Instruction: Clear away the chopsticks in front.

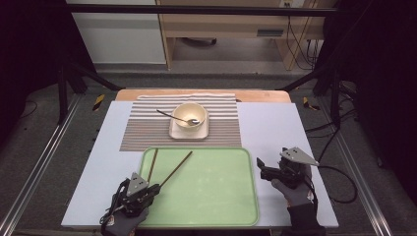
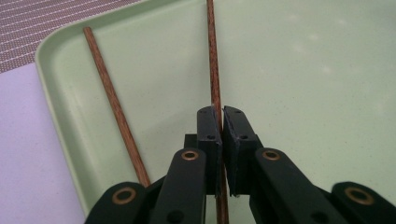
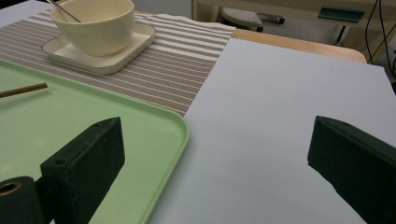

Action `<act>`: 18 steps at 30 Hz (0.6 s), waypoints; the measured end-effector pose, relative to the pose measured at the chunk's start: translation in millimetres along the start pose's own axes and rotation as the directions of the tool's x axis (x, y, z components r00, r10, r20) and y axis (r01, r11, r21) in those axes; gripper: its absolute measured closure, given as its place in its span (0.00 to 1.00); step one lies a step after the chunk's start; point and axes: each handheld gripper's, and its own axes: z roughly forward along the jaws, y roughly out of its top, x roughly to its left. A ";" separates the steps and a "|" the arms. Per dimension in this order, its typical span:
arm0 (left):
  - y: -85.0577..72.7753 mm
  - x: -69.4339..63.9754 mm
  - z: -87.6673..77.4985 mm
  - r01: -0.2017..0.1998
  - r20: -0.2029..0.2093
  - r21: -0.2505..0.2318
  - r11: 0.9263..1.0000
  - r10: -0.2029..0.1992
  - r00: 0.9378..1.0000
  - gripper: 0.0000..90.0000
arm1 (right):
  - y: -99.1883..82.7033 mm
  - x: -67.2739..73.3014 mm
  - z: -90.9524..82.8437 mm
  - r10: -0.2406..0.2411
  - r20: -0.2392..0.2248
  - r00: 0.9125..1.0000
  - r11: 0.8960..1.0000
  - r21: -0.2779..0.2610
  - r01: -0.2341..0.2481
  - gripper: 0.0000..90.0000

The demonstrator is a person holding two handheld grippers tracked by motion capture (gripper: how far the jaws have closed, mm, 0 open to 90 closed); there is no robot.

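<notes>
Two brown wooden chopsticks lie over the left part of a pale green tray (image 1: pixel 216 196). My left gripper (image 1: pixel 153 189) sits at the tray's near left corner and is shut on the near end of the right chopstick (image 2: pixel 213 60), which runs between its pads and away toward the tray's far side. The other chopstick (image 2: pixel 114 105) lies loose to its left on the tray. My right gripper (image 1: pixel 260 164) hovers by the tray's right edge with its jaws wide apart and nothing between them; in its own view the right gripper (image 3: pixel 215 154) spans the tray's rim (image 3: pixel 180 128) and bare table.
Beyond the tray, a striped placemat (image 1: pixel 147 125) carries a square cream saucer (image 1: pixel 173 132) with a cream bowl (image 1: pixel 189 115) and a metal spoon (image 1: pixel 169 115) in it. The white table top (image 1: pixel 275 128) stretches to the right. Dark frame posts flank the table.
</notes>
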 end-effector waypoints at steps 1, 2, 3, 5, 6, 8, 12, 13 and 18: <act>-0.3 -0.3 1.0 -0.001 -0.001 0.003 1.000 0.001 1.000 0.95 | 0.0 0.0 0.2 0.000 0.001 1.000 1.000 0.000 0.000 0.05; -0.6 -0.3 1.7 -0.005 0.000 0.010 1.000 0.005 1.000 0.95 | 0.0 -0.1 0.2 0.000 0.000 1.000 1.000 0.000 0.000 0.05; -1.1 -0.5 2.7 -0.005 0.000 0.010 1.000 0.005 1.000 0.95 | 0.0 -0.2 0.2 0.000 0.000 1.000 1.000 0.000 0.000 0.05; -1.6 -0.8 3.9 -0.005 0.001 0.018 1.000 0.005 1.000 0.95 | -0.1 -0.3 0.3 0.000 0.000 1.000 1.000 0.000 0.000 0.05; -1.8 -0.8 4.4 -0.010 -0.001 0.024 1.000 0.010 1.000 0.95 | -0.2 -0.3 0.4 -0.002 0.001 1.000 1.000 -0.001 0.002 0.05; -2.6 -1.3 6.1 -0.014 0.001 0.035 0.999 0.014 1.000 0.95 | 0.0 0.3 0.4 0.001 0.000 1.000 1.000 -0.001 -0.001 0.05; -4.6 -3.1 11.1 -0.024 0.001 0.064 0.998 0.024 1.000 0.95 | -0.2 0.5 0.9 -0.002 0.000 1.000 1.000 0.003 0.002 0.05; -4.9 -3.8 12.0 -0.026 0.002 0.073 0.997 0.026 1.000 0.95 | -0.3 0.4 1.0 -0.002 0.000 1.000 1.000 0.002 0.002 0.05; -5.4 -4.9 13.3 -0.030 0.001 0.078 0.996 0.030 1.000 0.95 | 0.0 0.6 0.5 0.000 -0.001 1.000 1.000 0.000 0.000 0.05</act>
